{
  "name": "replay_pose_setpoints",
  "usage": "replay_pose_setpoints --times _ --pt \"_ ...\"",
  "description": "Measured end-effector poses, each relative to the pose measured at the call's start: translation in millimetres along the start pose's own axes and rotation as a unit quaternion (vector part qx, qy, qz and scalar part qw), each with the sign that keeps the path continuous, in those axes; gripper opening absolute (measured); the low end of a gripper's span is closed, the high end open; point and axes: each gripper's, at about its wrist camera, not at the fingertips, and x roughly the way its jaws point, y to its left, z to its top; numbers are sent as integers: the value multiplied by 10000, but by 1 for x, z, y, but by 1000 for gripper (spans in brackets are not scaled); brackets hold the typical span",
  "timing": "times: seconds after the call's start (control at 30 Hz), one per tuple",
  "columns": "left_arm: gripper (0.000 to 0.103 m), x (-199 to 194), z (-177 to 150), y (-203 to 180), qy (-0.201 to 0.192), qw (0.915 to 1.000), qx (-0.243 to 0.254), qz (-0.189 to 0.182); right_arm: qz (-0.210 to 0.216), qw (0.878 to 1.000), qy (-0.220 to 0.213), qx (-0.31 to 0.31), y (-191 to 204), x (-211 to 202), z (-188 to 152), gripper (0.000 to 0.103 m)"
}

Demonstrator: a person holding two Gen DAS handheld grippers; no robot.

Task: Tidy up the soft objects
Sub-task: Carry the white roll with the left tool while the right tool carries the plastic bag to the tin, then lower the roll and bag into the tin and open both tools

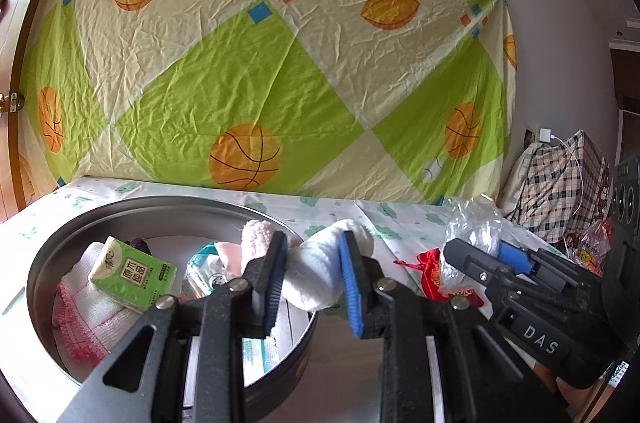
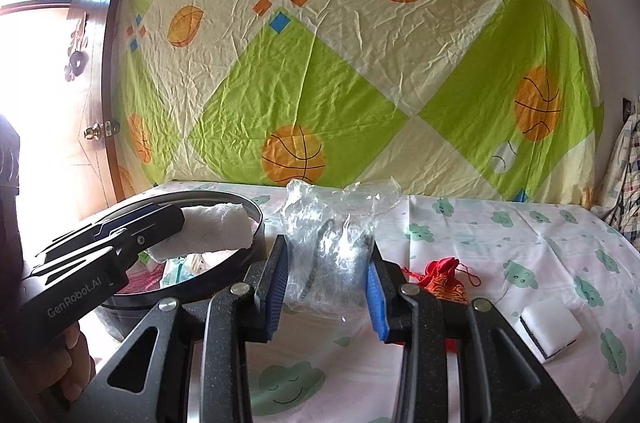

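Behind the table hangs a basketball-print sheet; the cloud-print tablecloth (image 2: 500, 247) carries a round metal tin (image 1: 48, 263) already holding a green tissue pack (image 1: 132, 273) and a pink-edged cloth (image 1: 86, 323); your left gripper (image 1: 312, 277) pinches a rolled white towel (image 1: 320, 275) in narrow jaws, right over the tin's near rim; carry it further in over the tin before you let go, so the roll drops clear of the rim and does not unroll onto the table; your right gripper (image 2: 328, 275) is clamped on a crumpled clear plastic bag (image 2: 332, 243), held just beside the tin; keep it out of the left's path; a red drawstring pouch (image 2: 442, 281) and a white sponge (image 2: 550, 327) wait on the cloth
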Motion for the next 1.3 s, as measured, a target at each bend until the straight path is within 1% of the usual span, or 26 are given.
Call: replay_pose_setpoints --times 0.67,0.93,1.1,1.3 --pt "25 -4 2 23 -37 9998 -117 124 213 9996 70 -143 22 11 2 38" --pt "25 -10 8 36 -122 9995 -176 221 361 9991 142 -157 32 21 4 38" --pt "25 -13 11 49 -136 9991 -203 347 460 9986 140 -239 40 26 13 38" --pt "25 -17 21 70 -167 9978 -235 602 652 9969 99 -429 56 35 33 38"
